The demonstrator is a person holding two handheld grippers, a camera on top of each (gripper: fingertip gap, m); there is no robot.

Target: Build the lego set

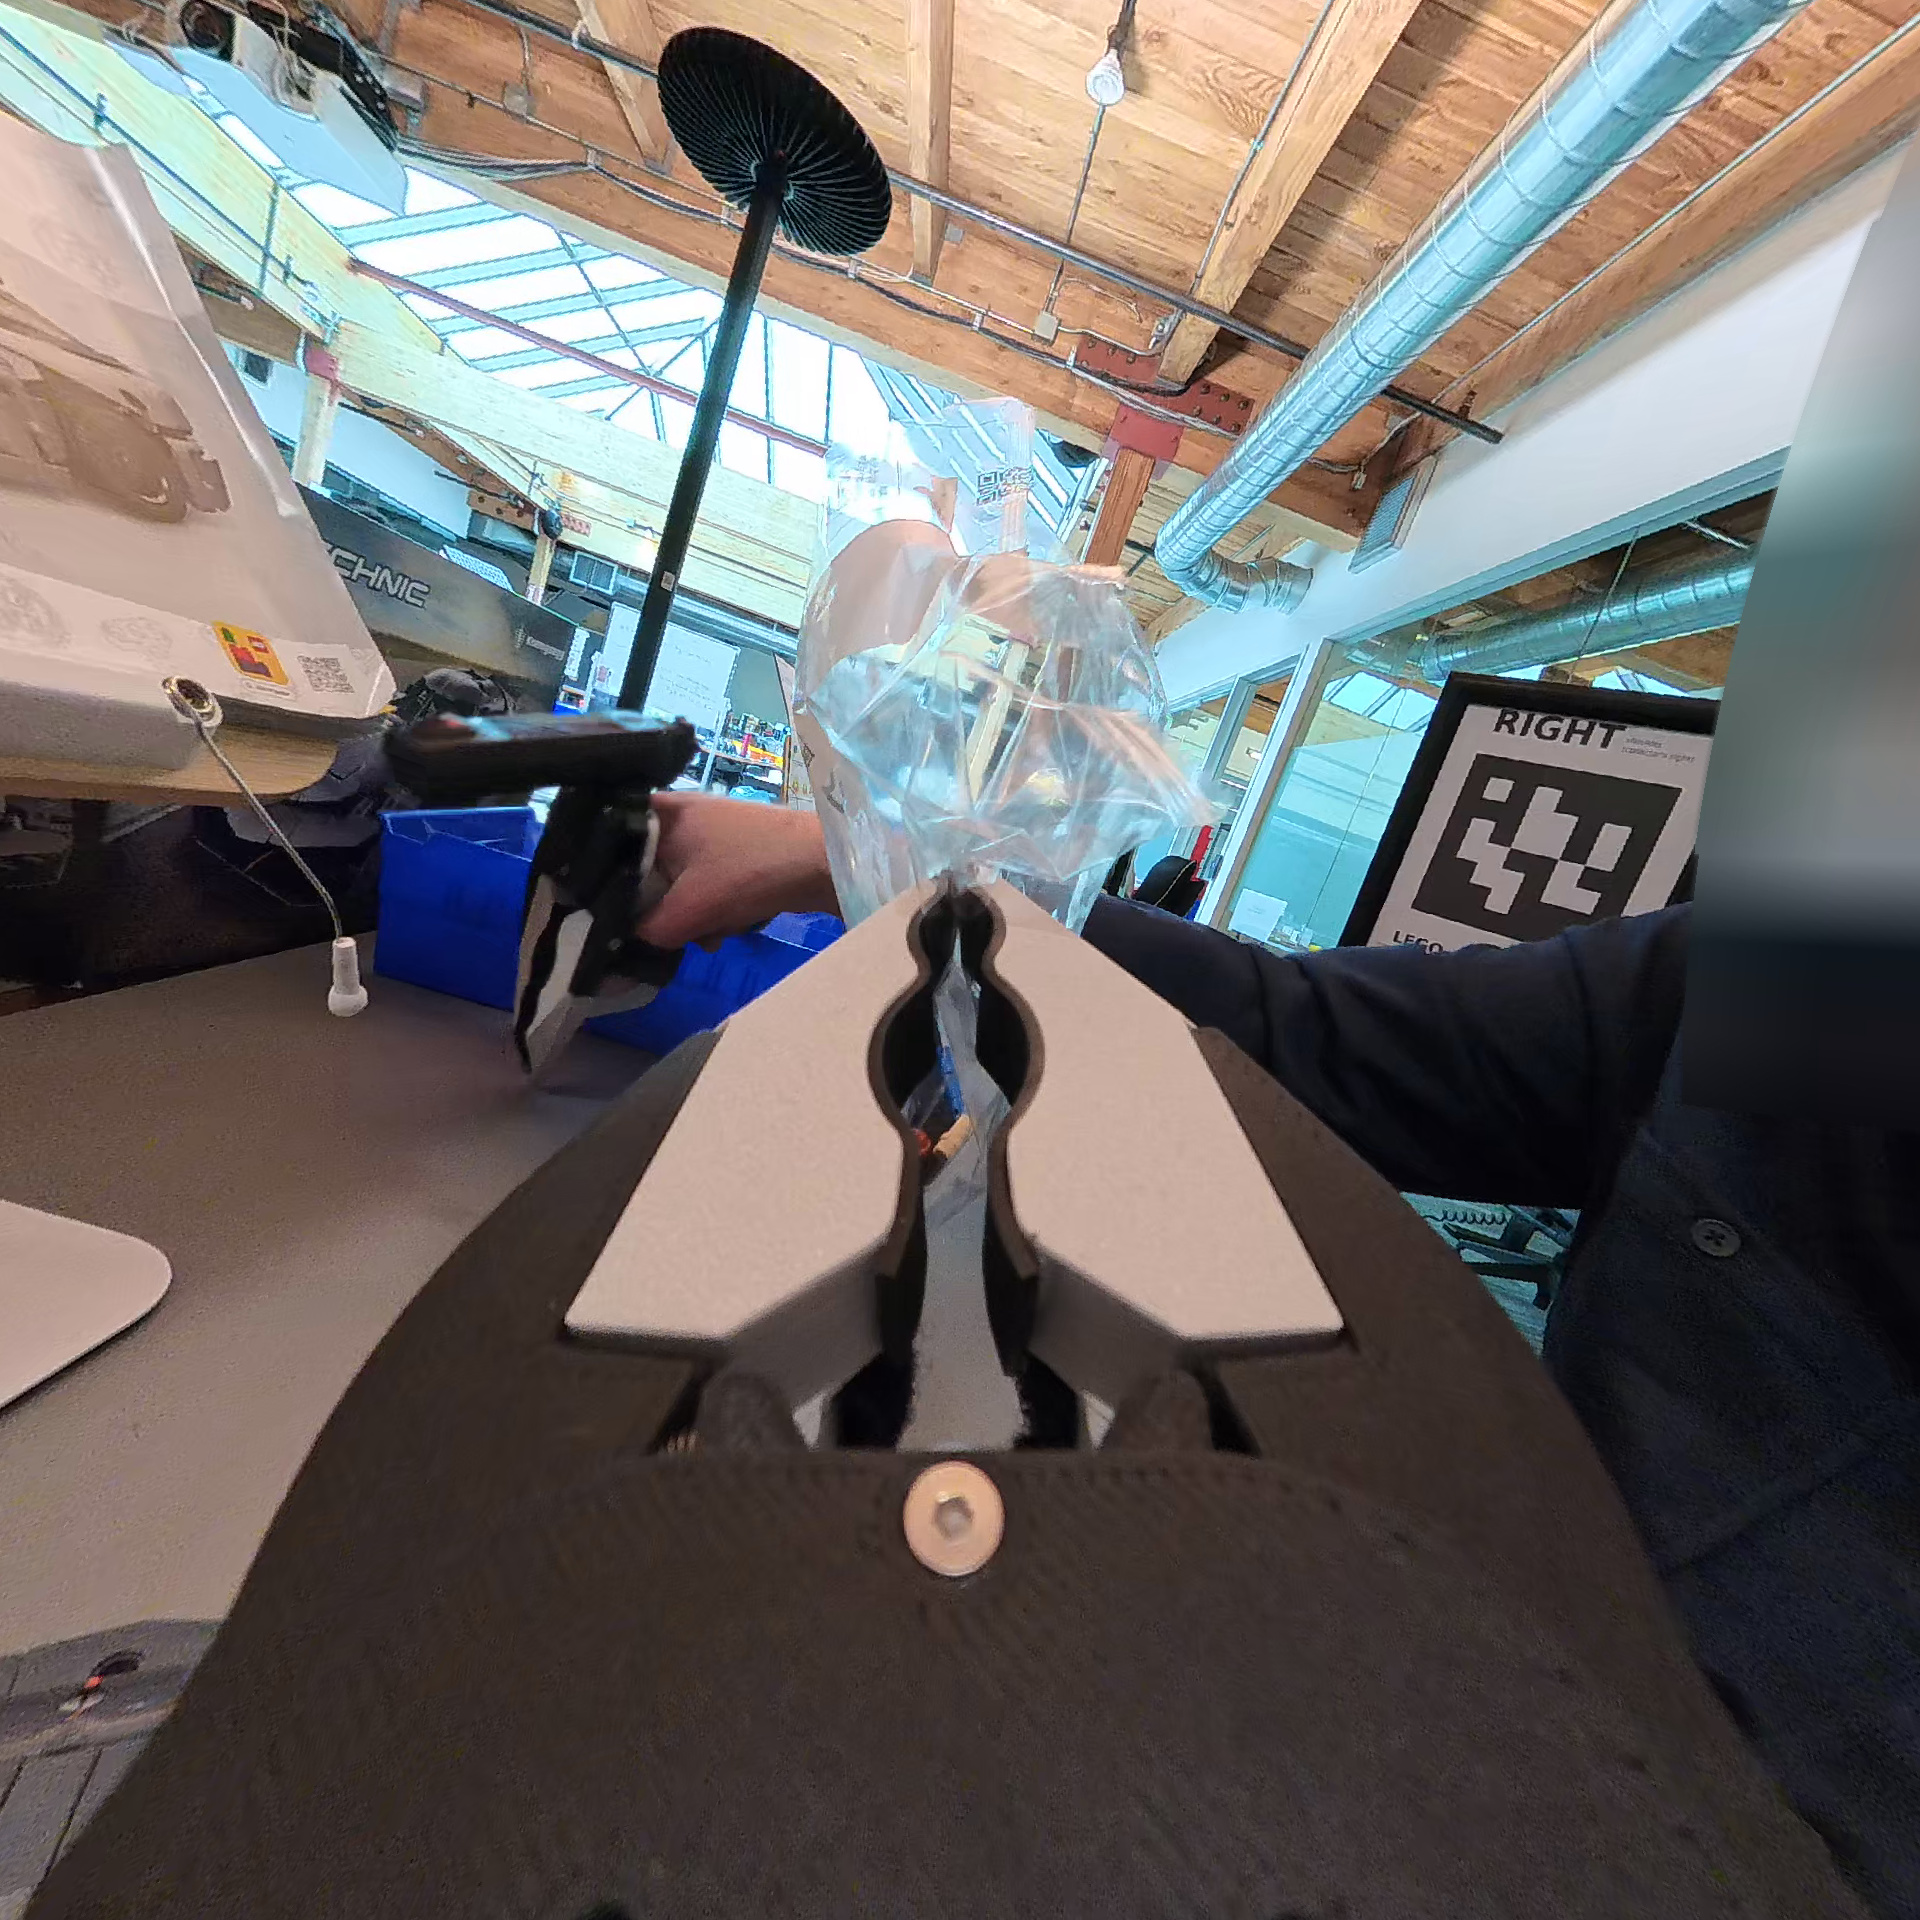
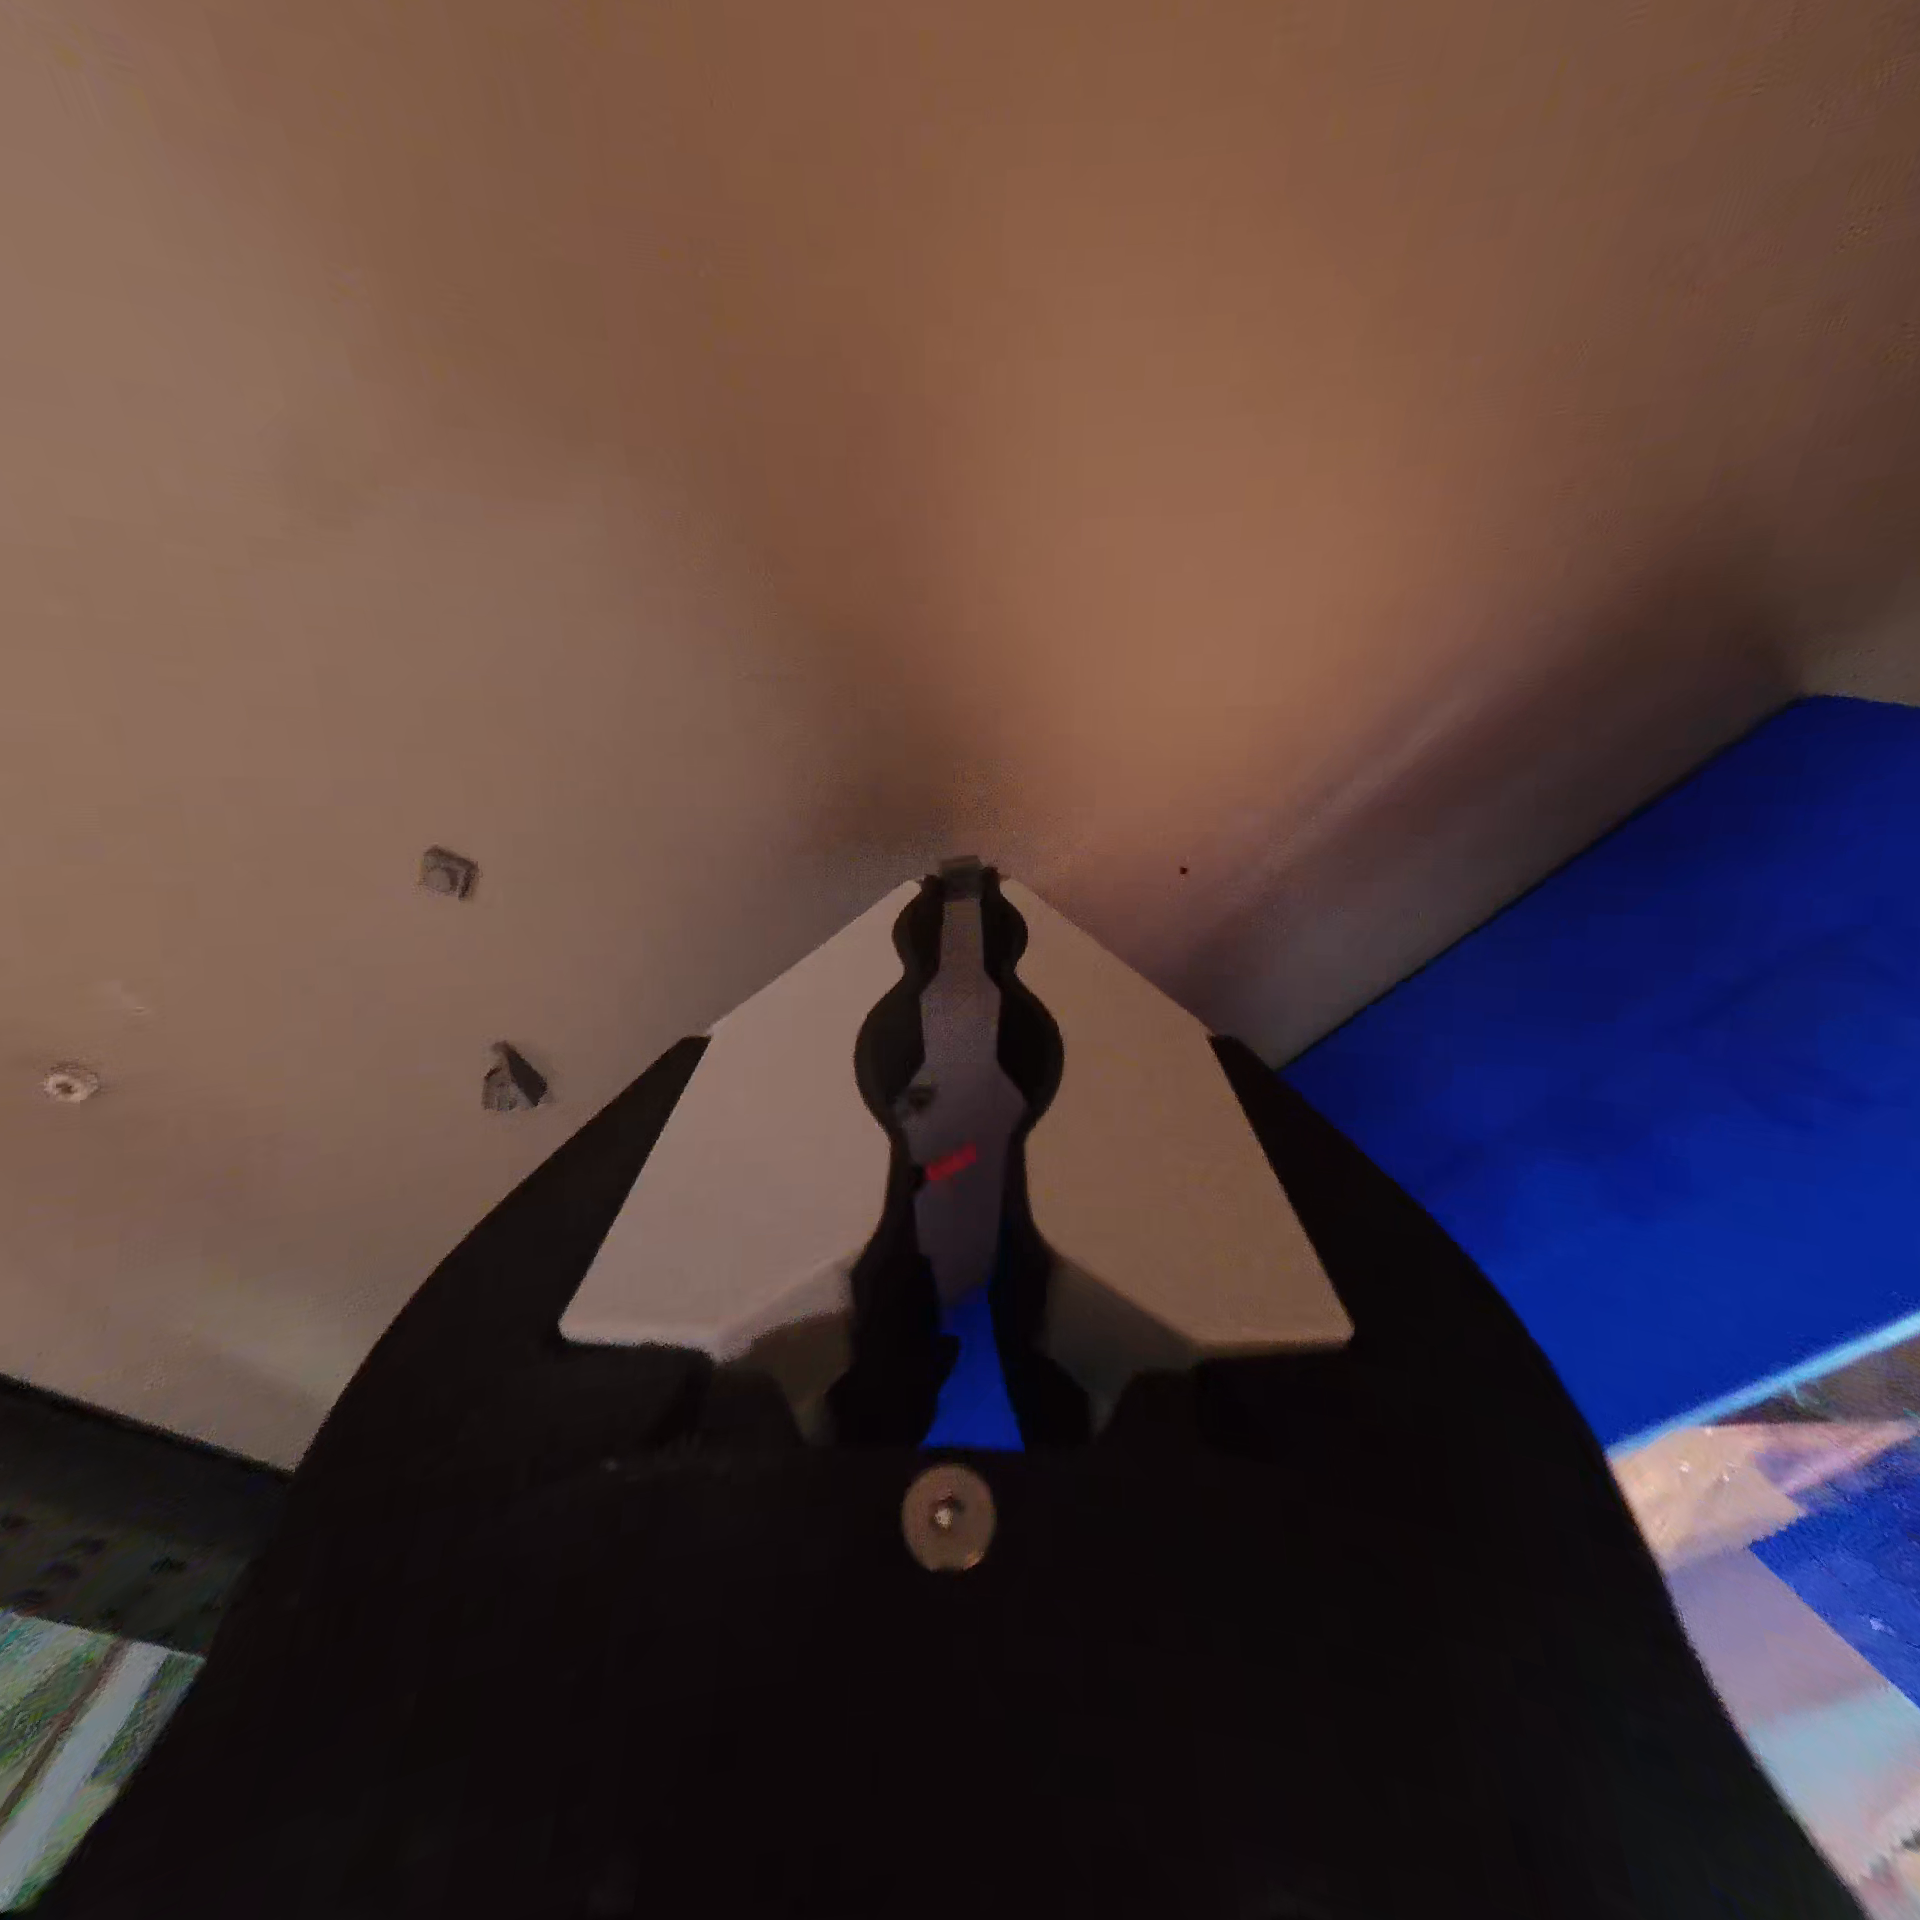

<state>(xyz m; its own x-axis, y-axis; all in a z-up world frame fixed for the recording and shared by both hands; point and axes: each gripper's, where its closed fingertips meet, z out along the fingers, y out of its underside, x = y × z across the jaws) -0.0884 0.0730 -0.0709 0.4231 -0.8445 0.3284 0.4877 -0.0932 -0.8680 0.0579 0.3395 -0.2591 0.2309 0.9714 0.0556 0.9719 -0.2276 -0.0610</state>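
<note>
While left gripper pinches plastic bag, right gripper nips small grey piece.

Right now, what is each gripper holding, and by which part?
Left gripper: clear plastic bag, pinched at its gathered neck. Right gripper: small grey piece, at its fingertips.

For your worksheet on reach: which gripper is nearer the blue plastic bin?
Right. The right gripper points down at the table beside the blue plastic bin; the left gripper is raised farther off, pinching a clear plastic bag.

Clear, glossy plastic bag crinkles in matt printed plastic
Left gripper shows rough black layers, smooth grey pads; matt grey table beneath
</note>
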